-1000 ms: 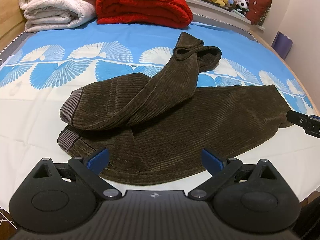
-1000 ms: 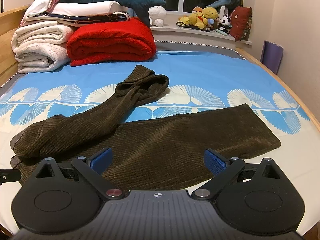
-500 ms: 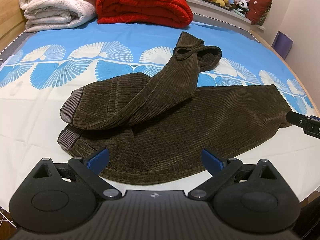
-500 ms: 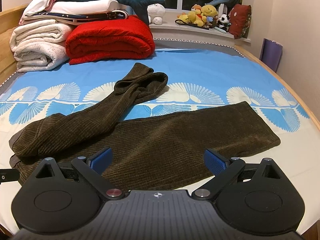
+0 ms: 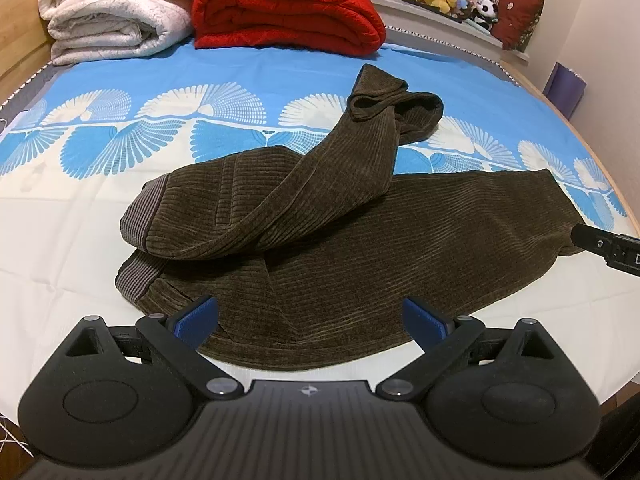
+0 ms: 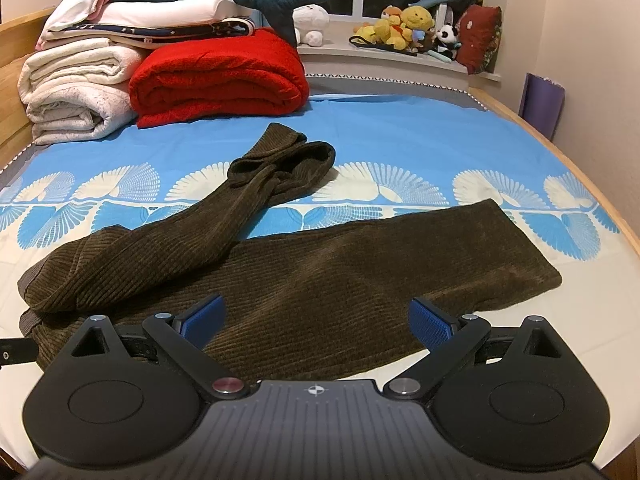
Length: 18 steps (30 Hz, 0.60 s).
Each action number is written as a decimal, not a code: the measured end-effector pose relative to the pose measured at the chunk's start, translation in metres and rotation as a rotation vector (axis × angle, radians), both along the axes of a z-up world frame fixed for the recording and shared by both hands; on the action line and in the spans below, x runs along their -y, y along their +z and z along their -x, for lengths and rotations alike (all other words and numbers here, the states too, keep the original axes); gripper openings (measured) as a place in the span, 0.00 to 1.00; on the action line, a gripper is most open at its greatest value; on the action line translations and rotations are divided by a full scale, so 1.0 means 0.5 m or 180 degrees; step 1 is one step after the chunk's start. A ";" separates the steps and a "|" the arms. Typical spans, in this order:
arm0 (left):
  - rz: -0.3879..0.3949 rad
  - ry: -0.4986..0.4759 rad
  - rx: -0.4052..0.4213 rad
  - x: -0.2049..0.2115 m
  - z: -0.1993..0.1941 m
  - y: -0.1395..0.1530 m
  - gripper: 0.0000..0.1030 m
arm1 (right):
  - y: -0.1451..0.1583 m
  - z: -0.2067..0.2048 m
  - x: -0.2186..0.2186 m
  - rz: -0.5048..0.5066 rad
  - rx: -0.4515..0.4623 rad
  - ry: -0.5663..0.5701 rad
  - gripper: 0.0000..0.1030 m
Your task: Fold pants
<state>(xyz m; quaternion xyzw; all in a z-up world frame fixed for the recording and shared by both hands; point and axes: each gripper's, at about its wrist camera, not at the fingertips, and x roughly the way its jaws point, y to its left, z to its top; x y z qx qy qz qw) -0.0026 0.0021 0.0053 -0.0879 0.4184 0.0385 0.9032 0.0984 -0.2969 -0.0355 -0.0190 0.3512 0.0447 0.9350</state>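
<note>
Covering bed [image 6: 460, 148]: blue fan-print sheet [image 5: 120, 136].

Pants [image 5: 340, 248] on bed [image 5: 60, 248], blankets [image 5: 288, 16] behind.

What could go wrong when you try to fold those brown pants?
The upper leg lies twisted across the pants, its cuff bunched, so a fold now could trap wrinkles. Both grippers, left and right, are open at the near edge; a pinch might catch only one layer.
</note>
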 end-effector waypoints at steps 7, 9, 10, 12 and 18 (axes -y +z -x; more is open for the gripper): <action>0.0331 0.0077 0.0084 -0.105 -0.021 0.064 0.27 | 0.018 -0.016 0.056 -0.0451 0.0109 -0.0137 0.61; 0.0526 0.0146 0.0151 -0.166 -0.045 0.082 0.27 | 0.032 -0.027 0.098 -0.0646 0.0247 -0.0192 0.45; 0.0549 0.0201 0.0138 -0.197 -0.061 0.086 0.27 | 0.038 -0.036 0.122 -0.0725 0.0298 -0.0236 0.44; 0.0489 0.0277 0.0091 -0.241 -0.090 0.083 0.27 | 0.046 -0.056 0.167 -0.0753 0.0413 -0.0320 0.43; 0.0327 0.0239 -0.0624 -0.288 -0.145 -0.066 0.35 | -0.025 -0.179 0.294 -0.0929 -0.0235 -0.0752 0.45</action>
